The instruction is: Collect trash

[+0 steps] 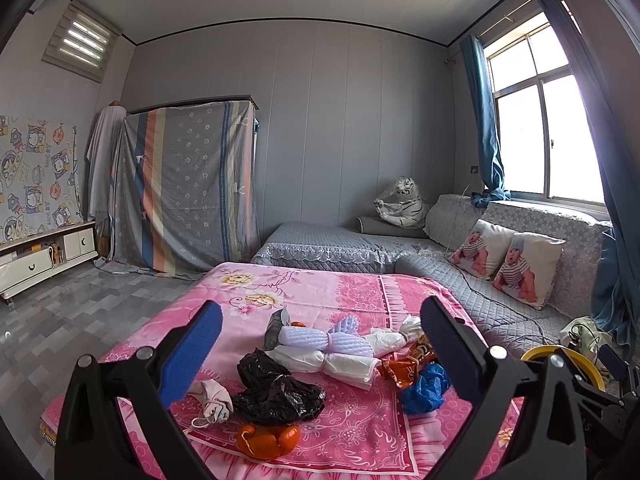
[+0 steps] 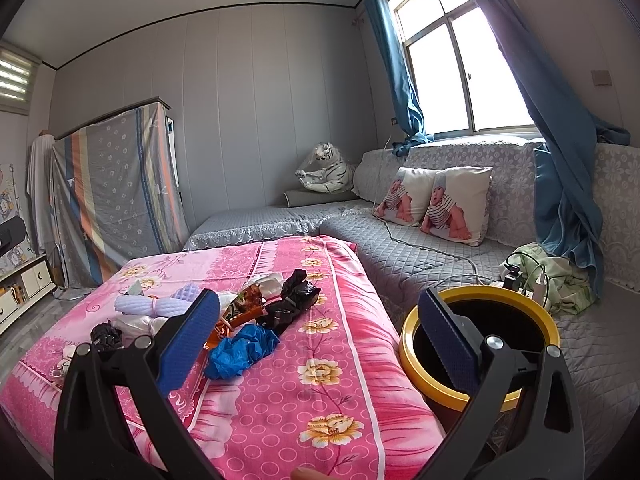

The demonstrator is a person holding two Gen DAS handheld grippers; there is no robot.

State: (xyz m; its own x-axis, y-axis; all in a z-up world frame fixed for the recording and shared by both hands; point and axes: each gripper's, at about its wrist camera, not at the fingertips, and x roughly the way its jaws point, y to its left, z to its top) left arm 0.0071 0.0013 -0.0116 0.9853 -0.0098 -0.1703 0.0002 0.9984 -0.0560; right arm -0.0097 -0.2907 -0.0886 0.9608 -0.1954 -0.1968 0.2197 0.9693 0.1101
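Big grey sofa (image 2: 420,256) runs along the far and right side under the window, with a table in front under a pink floral cloth (image 2: 304,320). A yellow-rimmed black bin (image 2: 412,344) stands just off the table's right edge, against the sofa. All the trash is heaped mid-table: white and lilac foam wraps (image 1: 344,344), a crumpled black bag (image 1: 276,392), a blue glove wad (image 1: 424,390), an orange snack wrapper (image 1: 404,366), and orange peel (image 1: 268,438) at the near edge. Left gripper (image 1: 320,352) hangs over the pile, tongs spread wide, gripping nothing. Right gripper (image 2: 320,336) is also wide open and empty, one finger (image 2: 448,340) in front of the bin.
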